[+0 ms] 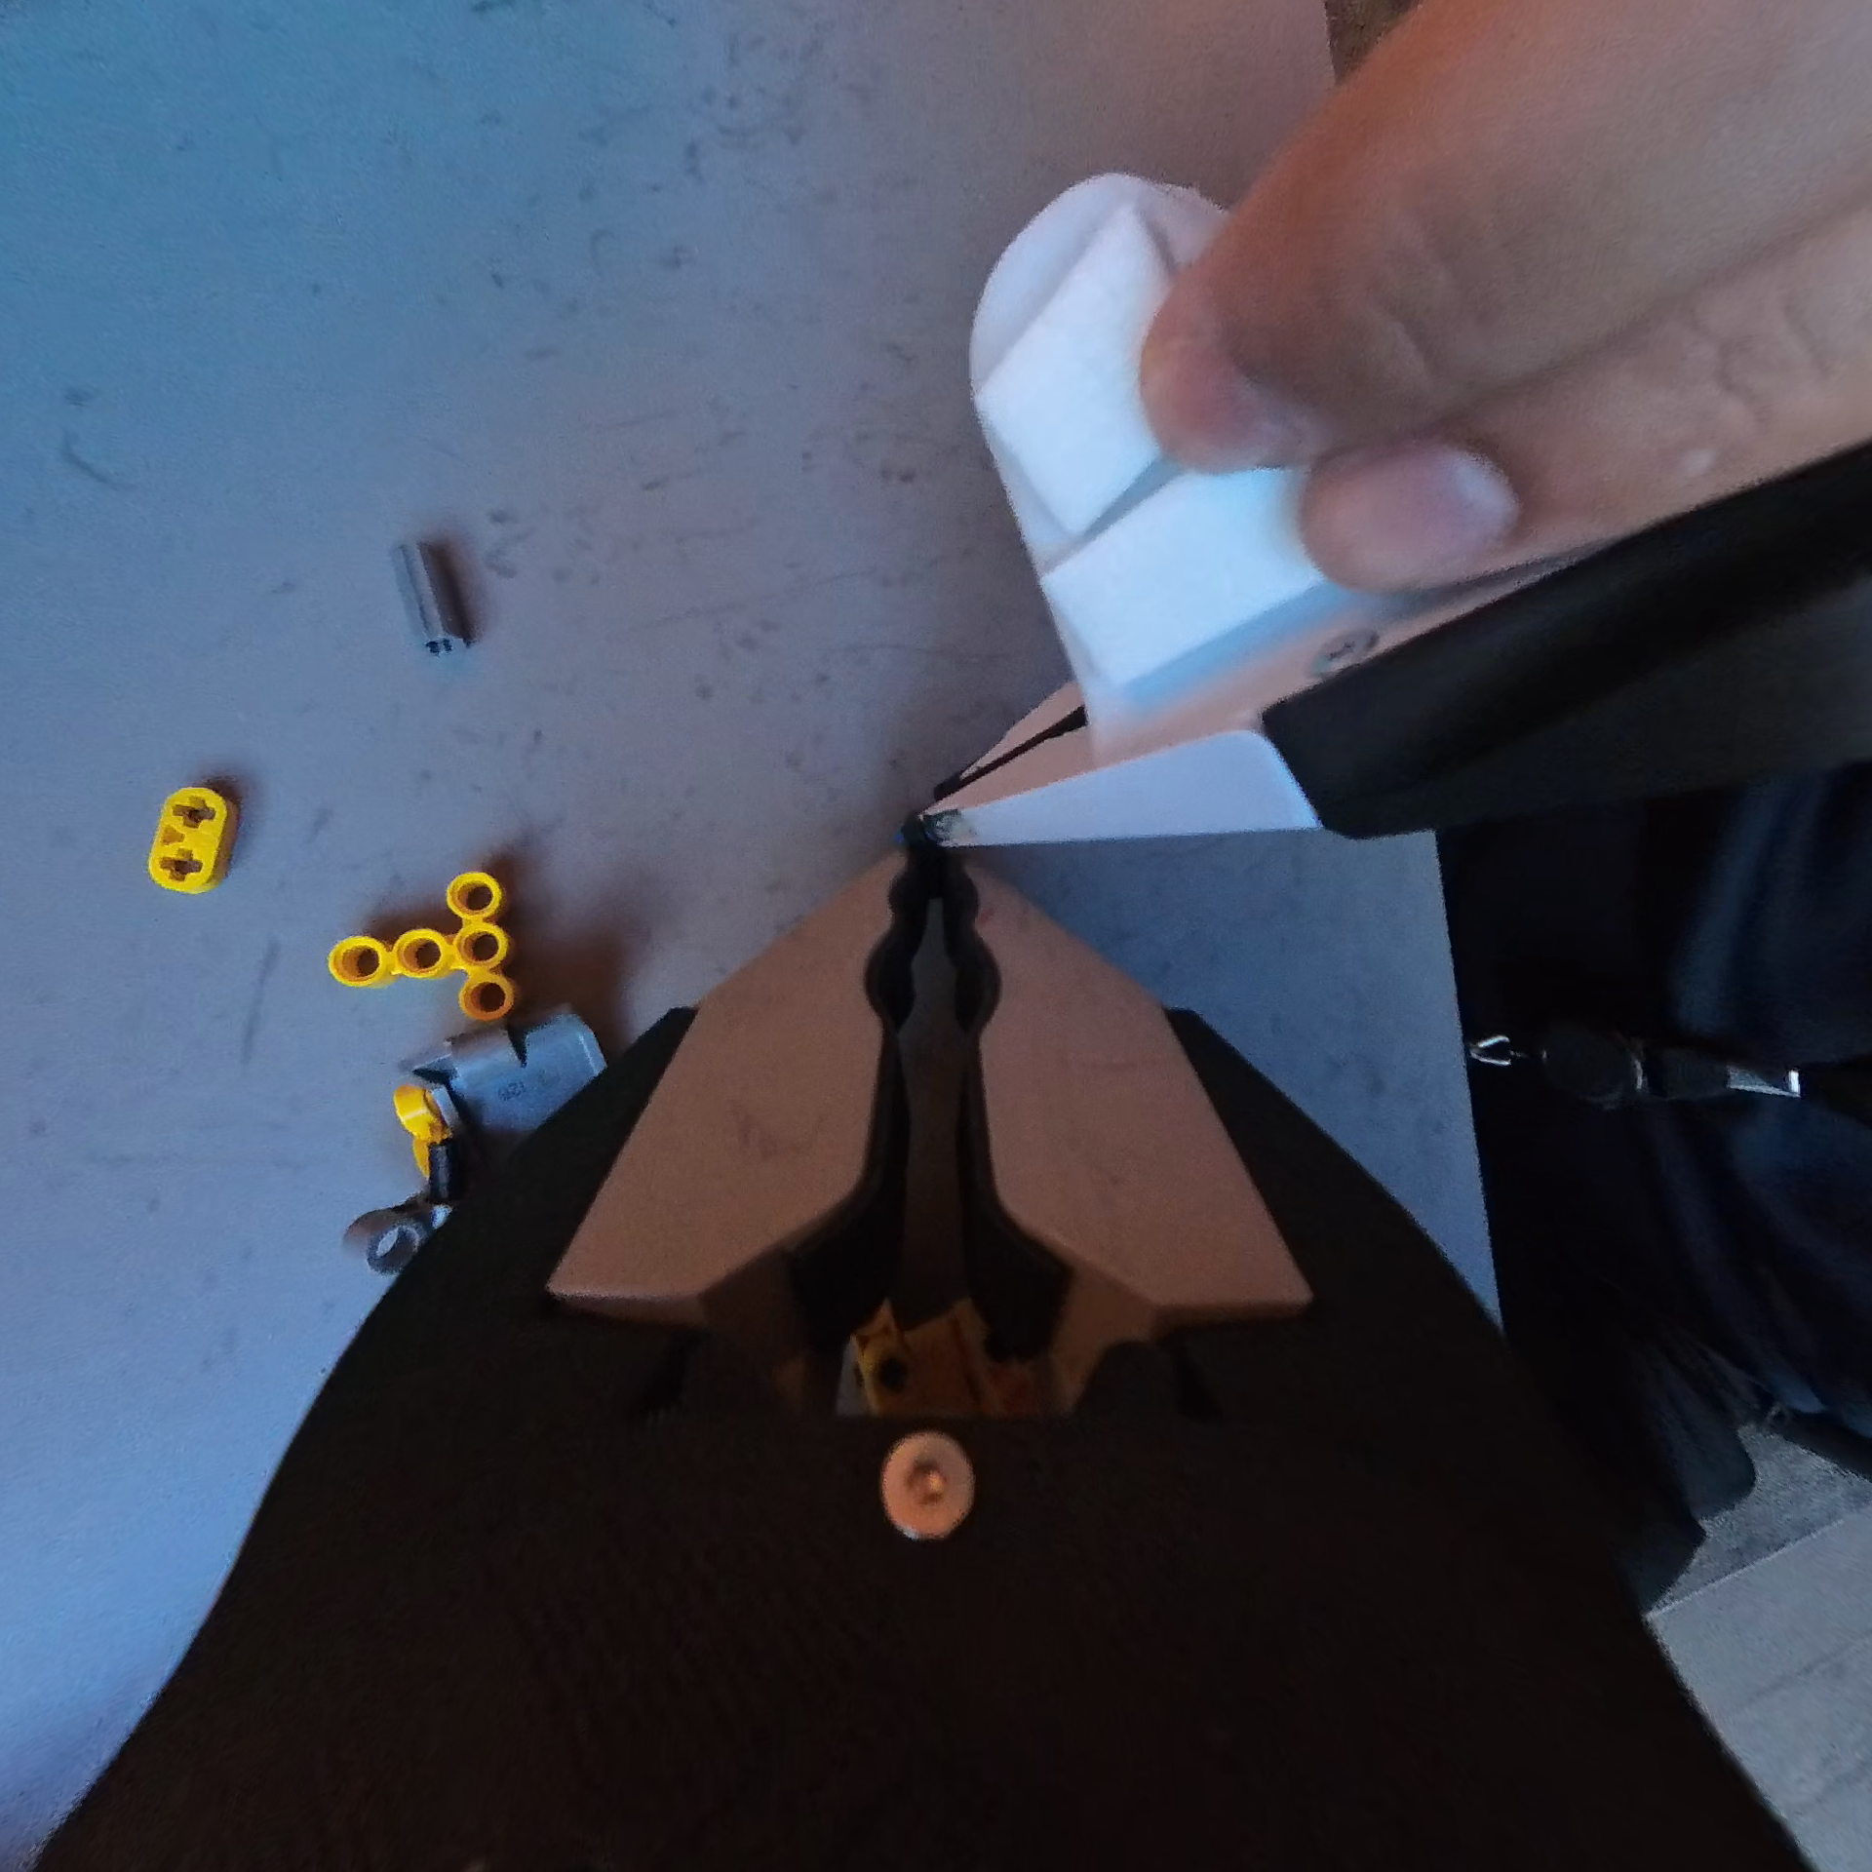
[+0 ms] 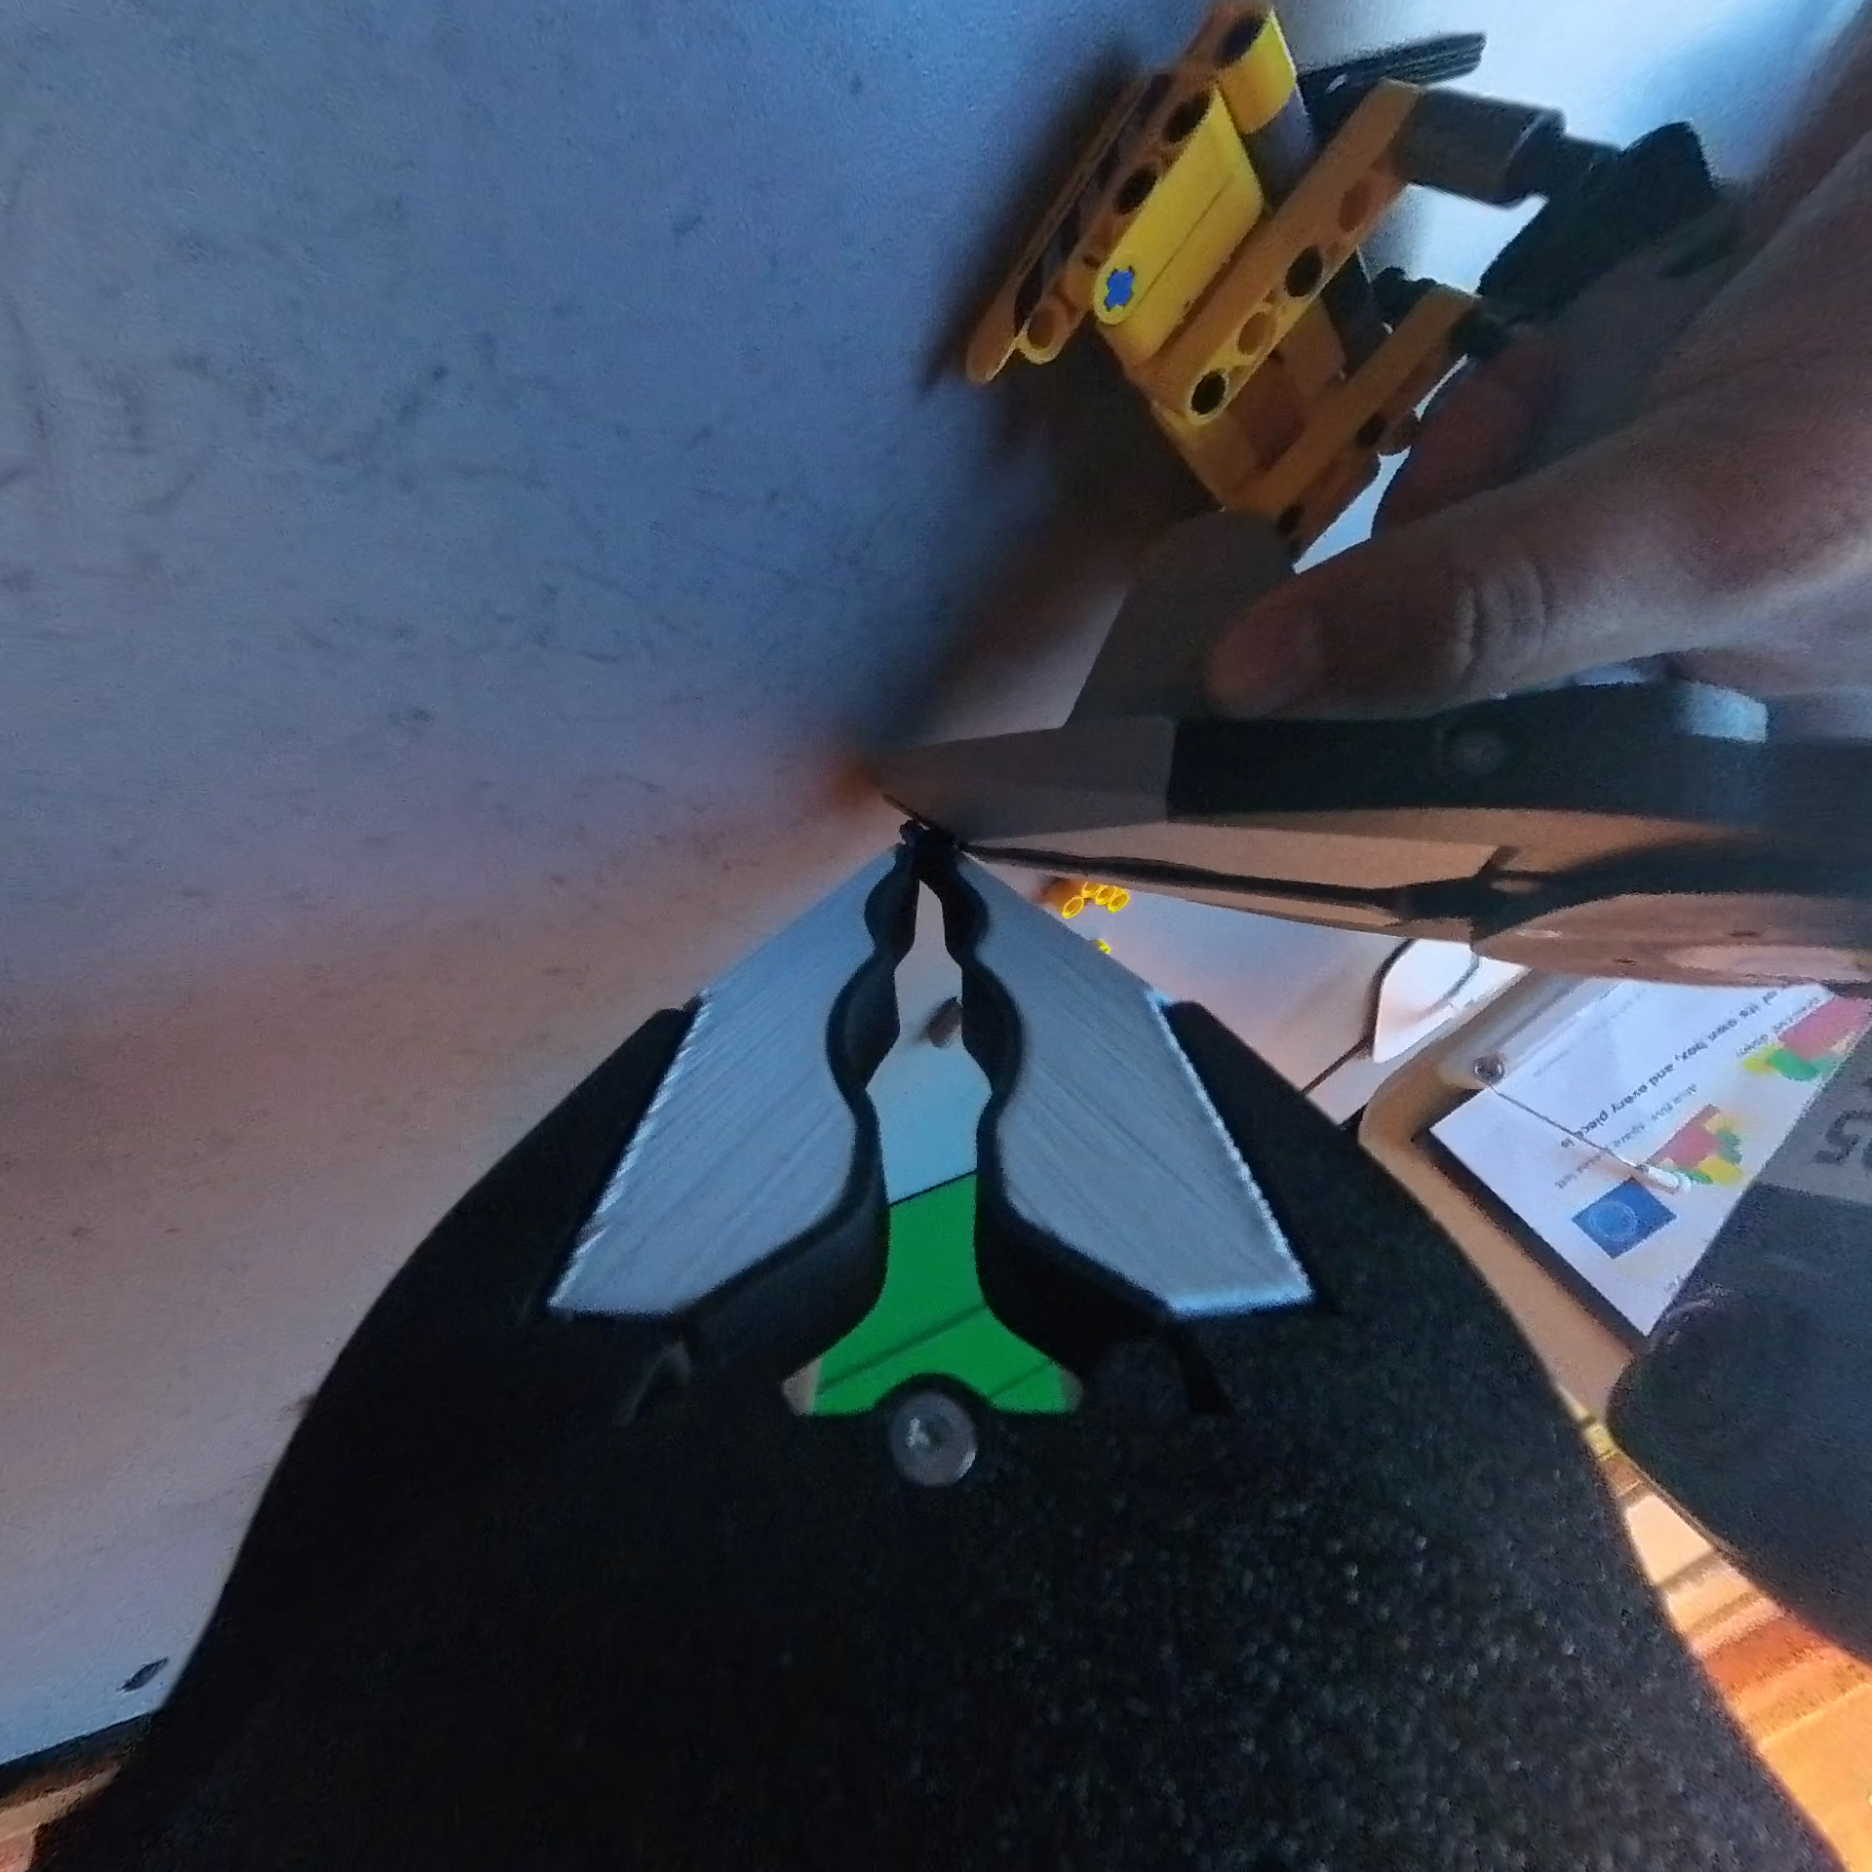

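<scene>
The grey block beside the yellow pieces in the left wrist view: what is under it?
The grey block lies on the table; the left tool covers its right end.

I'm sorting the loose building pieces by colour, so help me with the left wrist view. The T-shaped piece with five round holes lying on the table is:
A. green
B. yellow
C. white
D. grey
B: the T-shaped piece on the table is yellow, lying left of the left gripper, just above a grey block.
</scene>
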Demonstrator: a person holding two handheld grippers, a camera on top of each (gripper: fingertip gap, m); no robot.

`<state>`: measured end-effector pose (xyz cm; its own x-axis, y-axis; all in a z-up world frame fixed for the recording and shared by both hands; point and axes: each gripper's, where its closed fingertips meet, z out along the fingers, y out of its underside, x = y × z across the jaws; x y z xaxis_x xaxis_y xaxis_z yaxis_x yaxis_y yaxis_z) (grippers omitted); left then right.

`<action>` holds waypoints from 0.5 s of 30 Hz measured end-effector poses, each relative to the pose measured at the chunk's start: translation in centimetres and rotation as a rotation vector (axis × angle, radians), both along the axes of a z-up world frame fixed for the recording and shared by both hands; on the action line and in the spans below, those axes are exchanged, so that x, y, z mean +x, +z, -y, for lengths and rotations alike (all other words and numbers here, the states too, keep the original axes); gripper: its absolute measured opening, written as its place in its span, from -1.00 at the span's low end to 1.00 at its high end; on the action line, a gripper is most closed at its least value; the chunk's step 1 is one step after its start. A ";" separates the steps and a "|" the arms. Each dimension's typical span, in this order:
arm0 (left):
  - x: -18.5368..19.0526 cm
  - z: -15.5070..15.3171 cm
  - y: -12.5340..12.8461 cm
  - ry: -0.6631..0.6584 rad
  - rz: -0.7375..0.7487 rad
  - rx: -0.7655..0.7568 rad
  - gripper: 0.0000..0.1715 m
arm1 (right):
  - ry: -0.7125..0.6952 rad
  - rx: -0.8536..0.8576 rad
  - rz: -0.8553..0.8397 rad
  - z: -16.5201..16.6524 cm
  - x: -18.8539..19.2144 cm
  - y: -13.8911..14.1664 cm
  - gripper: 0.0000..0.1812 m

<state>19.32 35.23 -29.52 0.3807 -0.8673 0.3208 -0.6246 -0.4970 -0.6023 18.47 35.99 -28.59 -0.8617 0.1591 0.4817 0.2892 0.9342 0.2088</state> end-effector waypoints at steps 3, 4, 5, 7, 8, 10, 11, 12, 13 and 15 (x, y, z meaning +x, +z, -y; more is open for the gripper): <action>0.0 -0.1 0.0 -0.002 -0.006 0.021 -1.00 | -0.005 -0.016 -0.009 0.0 0.0 0.0 -0.98; -0.1 -0.1 0.0 -0.001 -0.003 0.021 -1.00 | -0.013 -0.023 -0.017 -0.1 0.0 0.0 -0.98; -0.1 -0.1 0.0 0.006 0.002 0.016 -1.00 | -0.022 -0.023 -0.027 -0.3 0.0 0.0 -0.97; -0.1 -0.1 0.0 0.005 0.003 0.014 -0.99 | -0.048 0.003 -0.025 -0.9 0.3 -0.1 -1.00; -0.1 -0.1 0.0 0.003 0.001 0.019 -1.00 | -0.062 0.009 -0.011 -1.1 0.7 -0.4 -1.00; 0.0 -0.2 0.0 0.007 0.003 0.017 -1.00 | -0.036 0.008 -0.022 -0.9 0.8 -0.9 -1.00; 0.0 -0.2 0.0 0.009 0.003 0.017 -1.00 | -0.027 0.027 -0.031 -0.9 0.7 -0.8 -1.00; 0.0 -0.2 0.0 0.008 0.001 0.021 -1.00 | -0.035 0.038 -0.029 -1.1 0.8 -0.7 -1.00; 0.0 -0.2 0.0 0.007 -0.001 0.025 -1.00 | -0.042 0.032 -0.038 -1.1 0.8 -0.6 -0.98; 0.0 -0.3 0.0 0.007 0.000 0.025 -1.00 | -0.033 0.022 -0.054 -0.9 0.7 -0.3 -0.93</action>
